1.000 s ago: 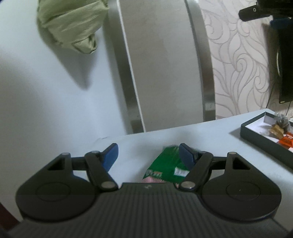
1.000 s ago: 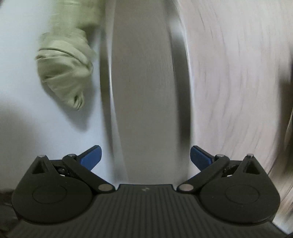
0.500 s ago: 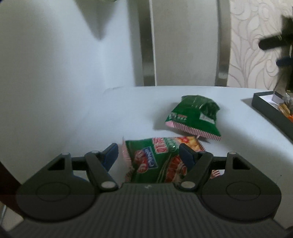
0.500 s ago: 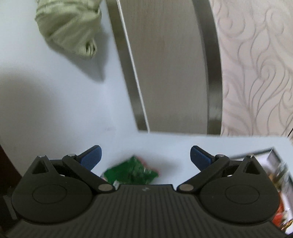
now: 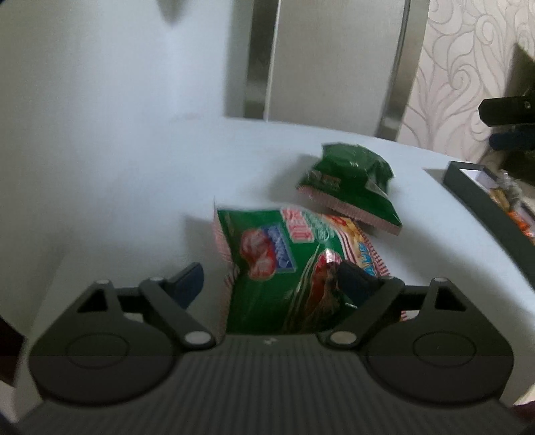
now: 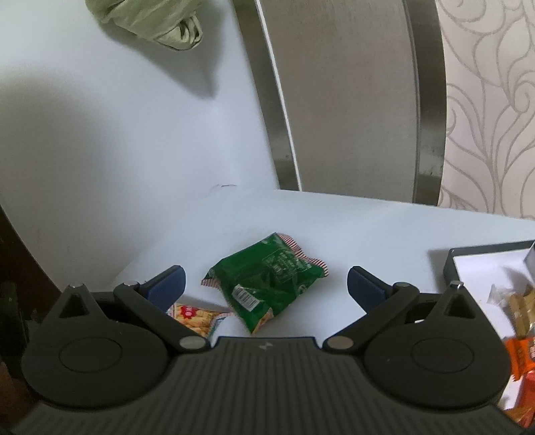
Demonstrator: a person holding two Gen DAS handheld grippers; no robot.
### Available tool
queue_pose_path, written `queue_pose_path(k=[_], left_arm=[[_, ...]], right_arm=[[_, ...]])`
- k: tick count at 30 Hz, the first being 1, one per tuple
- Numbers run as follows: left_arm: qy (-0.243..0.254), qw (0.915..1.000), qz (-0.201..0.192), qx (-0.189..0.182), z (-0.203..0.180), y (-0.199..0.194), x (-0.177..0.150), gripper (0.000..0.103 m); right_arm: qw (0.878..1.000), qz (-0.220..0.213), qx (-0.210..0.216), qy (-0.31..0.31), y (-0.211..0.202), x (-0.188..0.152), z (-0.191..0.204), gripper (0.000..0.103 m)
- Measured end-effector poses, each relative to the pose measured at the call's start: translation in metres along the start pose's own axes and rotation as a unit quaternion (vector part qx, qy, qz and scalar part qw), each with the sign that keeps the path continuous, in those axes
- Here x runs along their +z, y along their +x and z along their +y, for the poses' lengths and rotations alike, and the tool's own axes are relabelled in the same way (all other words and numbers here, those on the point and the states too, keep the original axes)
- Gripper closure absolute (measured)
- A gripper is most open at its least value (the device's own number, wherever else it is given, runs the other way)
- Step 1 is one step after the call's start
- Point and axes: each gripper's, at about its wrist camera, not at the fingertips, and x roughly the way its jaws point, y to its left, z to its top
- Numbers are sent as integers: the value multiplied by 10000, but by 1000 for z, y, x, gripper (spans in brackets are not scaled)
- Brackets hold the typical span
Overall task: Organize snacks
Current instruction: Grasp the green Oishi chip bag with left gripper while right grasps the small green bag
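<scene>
Left gripper [image 5: 272, 279] is held wide open over the near snack packet [image 5: 287, 264], nothing gripped. Right gripper [image 6: 265, 282] is likewise spread, empty, above the green packet [image 6: 267, 277] at mid-desk [image 6: 367, 227]. The box [image 6: 449, 264] sits at the right edge.

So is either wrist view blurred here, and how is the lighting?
Left wrist view: motion-smeared, the near snack bag and far bag soft. Right wrist view: sharp, print readable on the green bag, cloth casting a hard wall shadow. Both dim, with fisheye bending.
</scene>
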Motion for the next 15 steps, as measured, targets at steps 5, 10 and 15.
queue_pose_path(k=[5,10,15], left_arm=[[-171,9983,157,-539,5,15,7,16],[-5,9978,1,-657,-5,13,11,39],[171,9986,-127,-481,-3,2,14,47]], right_arm=[[9998,131,97,149,5,-3,7,0],[9996,280,-14,-79,18,-3,19,0],[9972,428,-109,-600,49,-4,37,0]])
